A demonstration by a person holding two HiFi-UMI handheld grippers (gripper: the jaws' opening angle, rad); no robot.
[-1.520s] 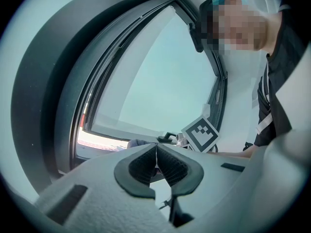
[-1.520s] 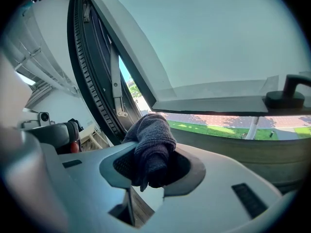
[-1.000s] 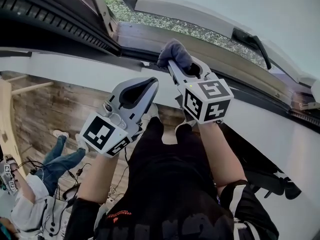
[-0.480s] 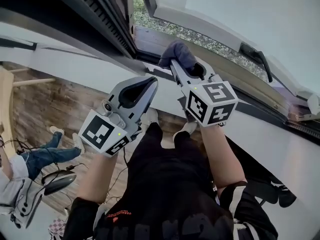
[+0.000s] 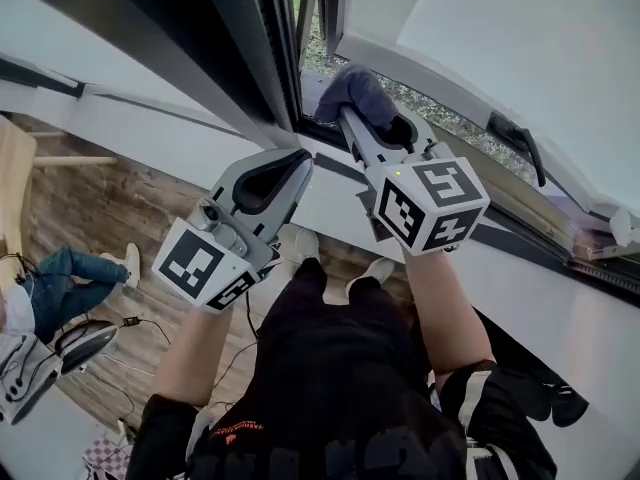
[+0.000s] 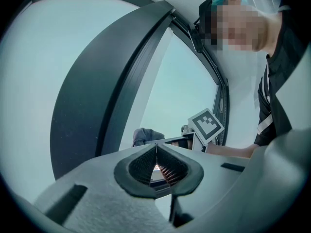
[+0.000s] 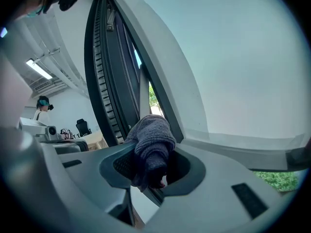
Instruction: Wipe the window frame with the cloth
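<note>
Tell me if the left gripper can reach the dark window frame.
Probably yes: the left gripper, jaws shut and empty, points at the window frame with nothing between; the right gripper, holding the cloth, is aside.

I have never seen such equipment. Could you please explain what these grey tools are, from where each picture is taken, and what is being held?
There is no robot here: a person holds a two-jaw gripper in each hand. One picture comes from a camera on the person's head, looking steeply down. The other two come from cameras riding on the grippers, each looking along its own jaws. The right gripper is shut on a grey cloth, which it holds at the dark window frame. The left gripper is shut and empty. The marker cube on each gripper is simply part of it.
</note>
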